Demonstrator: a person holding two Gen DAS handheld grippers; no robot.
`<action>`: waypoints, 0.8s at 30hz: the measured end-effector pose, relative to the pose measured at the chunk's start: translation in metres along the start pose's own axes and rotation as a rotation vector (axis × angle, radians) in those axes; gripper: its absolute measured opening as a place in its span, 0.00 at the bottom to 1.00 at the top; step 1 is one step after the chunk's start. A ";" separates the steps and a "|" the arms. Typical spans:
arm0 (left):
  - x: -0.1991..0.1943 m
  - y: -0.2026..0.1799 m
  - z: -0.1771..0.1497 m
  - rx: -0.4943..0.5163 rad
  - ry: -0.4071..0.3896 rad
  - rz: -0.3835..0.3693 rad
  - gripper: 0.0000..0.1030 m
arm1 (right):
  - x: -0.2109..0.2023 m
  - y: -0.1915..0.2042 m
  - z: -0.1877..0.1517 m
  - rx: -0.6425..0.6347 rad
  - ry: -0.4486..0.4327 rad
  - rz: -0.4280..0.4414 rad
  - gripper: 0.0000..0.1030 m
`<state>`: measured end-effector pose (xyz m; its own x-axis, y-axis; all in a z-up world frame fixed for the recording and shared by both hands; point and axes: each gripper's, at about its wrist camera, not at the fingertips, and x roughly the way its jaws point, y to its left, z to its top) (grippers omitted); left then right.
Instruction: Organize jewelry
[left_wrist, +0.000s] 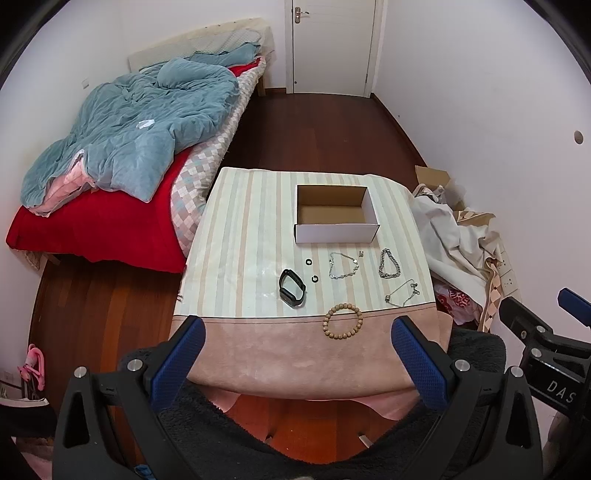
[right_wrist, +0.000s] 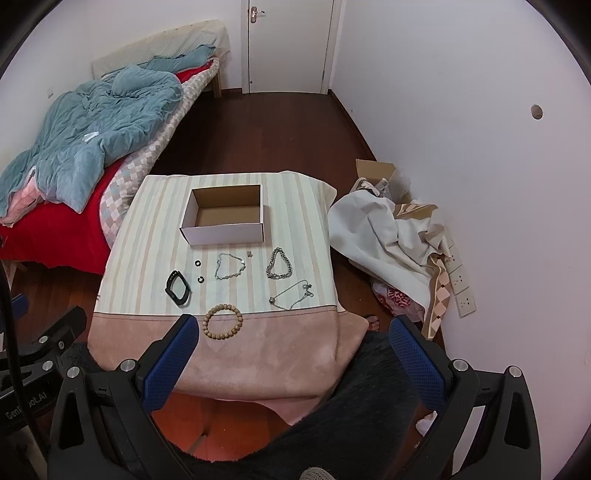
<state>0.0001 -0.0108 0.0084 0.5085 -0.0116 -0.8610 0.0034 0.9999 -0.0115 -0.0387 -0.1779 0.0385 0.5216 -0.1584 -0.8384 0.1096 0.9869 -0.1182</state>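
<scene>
Wooden bead bracelet (left_wrist: 342, 321) lying round at the table's near edge, on pink suede-like cloth (left_wrist: 295, 354). Behind it: thin silver chains (left_wrist: 343, 266), chunky curb-link bracelet (left_wrist: 389, 263), black fitness band (left_wrist: 292, 288), two tiny black rings (left_wrist: 308, 262). Farther back, empty white cardboard box (left_wrist: 336, 233). Left gripper (left_wrist: 295, 365) and right gripper (right_wrist: 295, 363) hovering low before the table, both spread wide, holding nothing.

On my table (left_wrist: 236, 236), the box (left_wrist: 337, 232) sits toward the far edge. Nearer me than the box lie two chain bracelets (left_wrist: 343, 266), a thin chain (left_wrist: 402, 293), the watch band (left_wrist: 292, 288) leftward, and the bead bracelet (left_wrist: 342, 321) nearest.
</scene>
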 end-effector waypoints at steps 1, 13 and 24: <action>0.000 0.001 0.001 -0.003 0.001 -0.001 1.00 | 0.000 0.000 0.000 0.000 0.000 0.000 1.00; -0.005 0.000 -0.001 -0.003 -0.016 -0.002 1.00 | -0.002 -0.008 0.004 0.004 -0.005 0.004 1.00; -0.013 0.000 -0.003 -0.003 -0.034 0.000 1.00 | -0.012 -0.015 0.009 0.003 -0.026 0.000 1.00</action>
<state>-0.0089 -0.0106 0.0176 0.5372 -0.0119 -0.8434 0.0011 0.9999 -0.0133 -0.0389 -0.1913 0.0550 0.5437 -0.1595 -0.8240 0.1122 0.9868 -0.1170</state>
